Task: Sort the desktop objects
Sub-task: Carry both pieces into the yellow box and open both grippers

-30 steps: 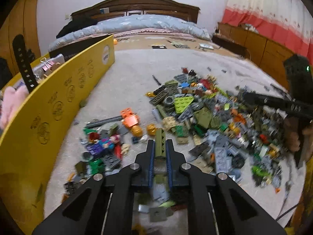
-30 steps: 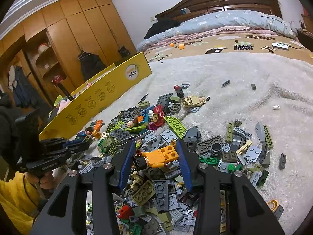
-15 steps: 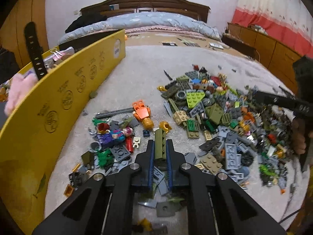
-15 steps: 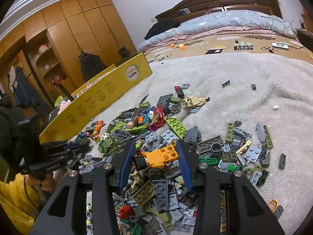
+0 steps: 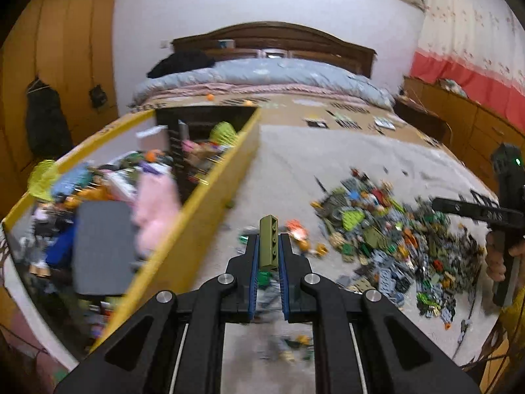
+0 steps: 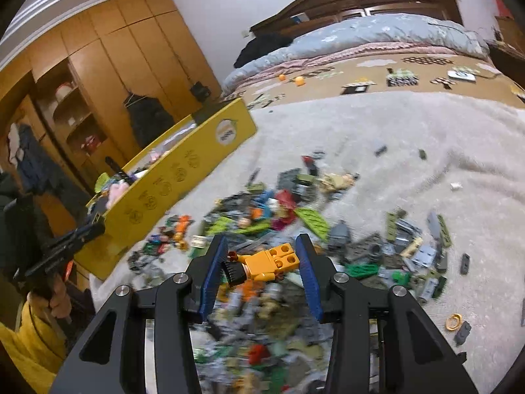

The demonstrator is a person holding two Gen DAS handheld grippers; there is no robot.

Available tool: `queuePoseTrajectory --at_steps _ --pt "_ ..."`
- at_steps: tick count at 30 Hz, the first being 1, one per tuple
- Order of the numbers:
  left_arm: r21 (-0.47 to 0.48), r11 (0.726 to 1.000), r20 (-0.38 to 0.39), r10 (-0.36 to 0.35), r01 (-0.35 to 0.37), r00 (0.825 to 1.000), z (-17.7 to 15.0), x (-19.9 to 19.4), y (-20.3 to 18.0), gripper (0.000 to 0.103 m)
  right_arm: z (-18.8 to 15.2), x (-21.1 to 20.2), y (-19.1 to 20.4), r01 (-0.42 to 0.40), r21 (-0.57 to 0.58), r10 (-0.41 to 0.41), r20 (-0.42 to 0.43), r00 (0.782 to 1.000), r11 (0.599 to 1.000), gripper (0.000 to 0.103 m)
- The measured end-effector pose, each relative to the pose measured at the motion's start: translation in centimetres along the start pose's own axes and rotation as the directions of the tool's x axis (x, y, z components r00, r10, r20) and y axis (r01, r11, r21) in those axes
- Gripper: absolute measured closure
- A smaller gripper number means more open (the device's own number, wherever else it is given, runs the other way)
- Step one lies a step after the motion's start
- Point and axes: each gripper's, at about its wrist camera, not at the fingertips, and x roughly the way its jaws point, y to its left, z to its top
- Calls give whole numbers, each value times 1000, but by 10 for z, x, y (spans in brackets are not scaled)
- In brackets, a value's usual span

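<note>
My left gripper [image 5: 268, 246] is shut on an olive green brick [image 5: 269, 241] and holds it upright, high above the carpet, beside the yellow box [image 5: 210, 197]. My right gripper [image 6: 262, 252] is shut on an orange minifigure [image 6: 265, 262] with a black head, held crosswise between the blue pads above the pile of bricks [image 6: 279, 210]. The pile also shows in the left wrist view [image 5: 387, 229]. The left gripper shows at the left of the right wrist view [image 6: 62, 246].
The yellow box [image 6: 183, 177] stands at the left and holds toys, a pink plush [image 5: 154, 210] and a dark grey block [image 5: 101, 246]. Loose bricks lie scattered on the cream carpet [image 6: 393, 138]. A bed [image 5: 262, 75] stands behind. A gold ring [image 6: 454, 321] lies at the right.
My left gripper has risen and swung left toward the yellow box with the olive brick, so the box's inside now shows. My right gripper has lifted slightly with the orange minifigure.
</note>
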Motion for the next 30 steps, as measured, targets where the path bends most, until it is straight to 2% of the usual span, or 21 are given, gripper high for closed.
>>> queuePoseTrajectory --at_steps 5,11,15,20,26,27,29,30 --pt "-43 996 34 81 -80 996 12 -16 41 93 21 2 40 -75 -28 74 -22 997 997 59" --pt "-123 976 20 183 -179 983 11 -17 100 93 41 18 87 -83 -68 83 -8 997 994 59" --pt "-185 961 2 208 -204 978 8 -12 139 93 52 36 114 -103 -98 100 -33 994 990 59" --pt "-220 952 24 222 -212 975 15 -7 173 93 62 64 137 -100 -128 91 -74 993 987 59" --pt "-224 944 54 258 -240 965 27 0 192 92 72 94 158 -105 -159 89 -106 990 982 59" --pt "-233 940 51 268 -250 962 28 1 195 89 73 98 161 -104 -166 86 -113 990 981 59" --pt "-259 934 48 267 -246 963 28 4 200 73 75 107 168 -99 -186 77 -122 989 978 59" --pt "-267 934 45 260 -239 964 28 6 202 59 76 110 170 -98 -191 75 -125 989 977 59"
